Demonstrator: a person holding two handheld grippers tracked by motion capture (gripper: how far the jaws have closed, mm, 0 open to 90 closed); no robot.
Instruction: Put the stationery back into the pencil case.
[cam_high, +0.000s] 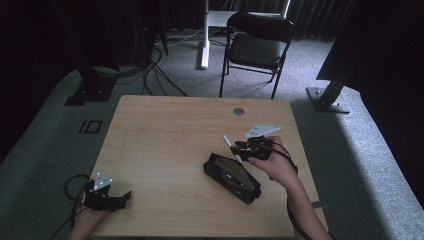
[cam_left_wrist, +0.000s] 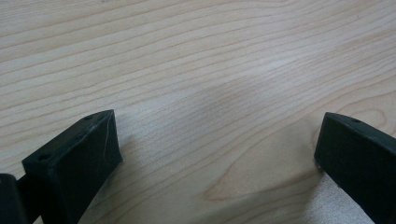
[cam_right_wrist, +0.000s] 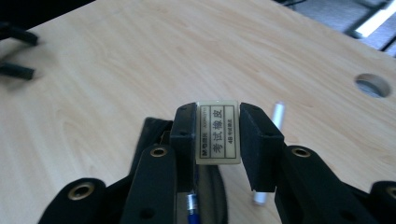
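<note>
Right gripper (cam_right_wrist: 217, 135) clamped on a small white eraser (cam_right_wrist: 217, 133), held just above the open black pencil case (cam_high: 232, 177) on the bench (cam_high: 165, 145). The pads appear to catch the eraser by its narrow sides, so a tilt or jolt of the hand may let it slip and drop beside the case. A white pen (cam_right_wrist: 275, 122) lies on the bench just behind. Left gripper (cam_left_wrist: 215, 154), jaws apart on nothing, rests at the bench's near left corner
</note>
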